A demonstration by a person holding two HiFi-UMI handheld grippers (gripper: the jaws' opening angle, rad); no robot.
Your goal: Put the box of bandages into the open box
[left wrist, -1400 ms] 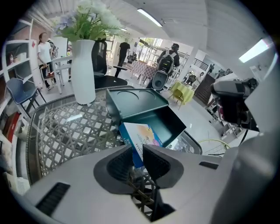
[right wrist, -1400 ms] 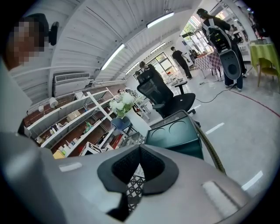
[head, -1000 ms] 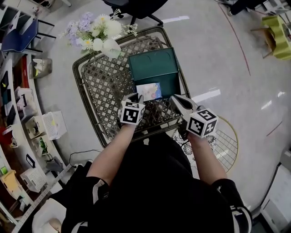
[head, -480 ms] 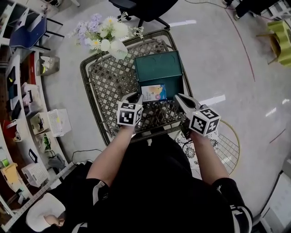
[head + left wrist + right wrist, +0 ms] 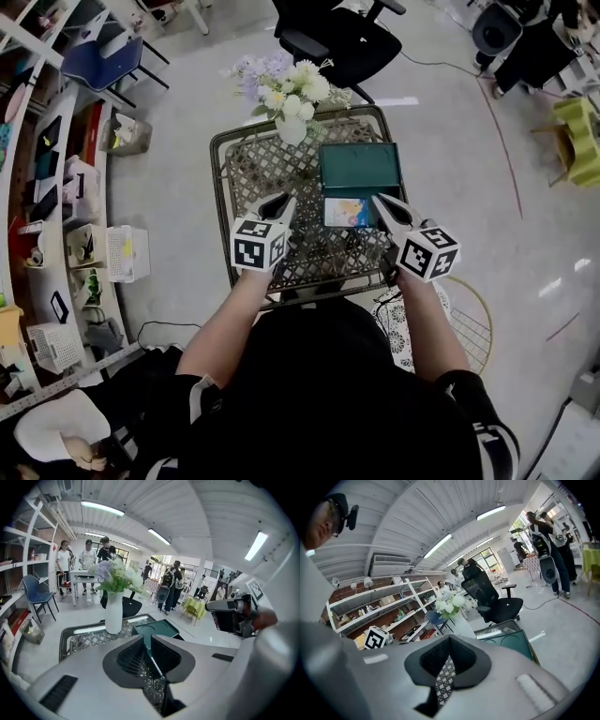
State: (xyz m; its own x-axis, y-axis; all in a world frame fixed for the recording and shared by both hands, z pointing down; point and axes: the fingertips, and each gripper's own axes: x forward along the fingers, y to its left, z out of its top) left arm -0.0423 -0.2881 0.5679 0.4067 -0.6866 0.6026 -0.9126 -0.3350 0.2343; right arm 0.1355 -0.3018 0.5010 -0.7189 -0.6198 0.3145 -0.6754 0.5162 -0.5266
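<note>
bandages (image 5: 345,212) already sitting inside the green box (image 5: 361,155), at its near end. The box is open and lies along the right edge of the table (image 5: 253,173), and a vase (image 5: 292,129) of flowers stands at the far edge. Left gripper (image 5: 278,202) hangs over the middle of the table, jaws closing, only a slim gap left and nothing in it. Right gripper (image 5: 382,203) is right by the box's near right corner, tips together, empty too
</note>
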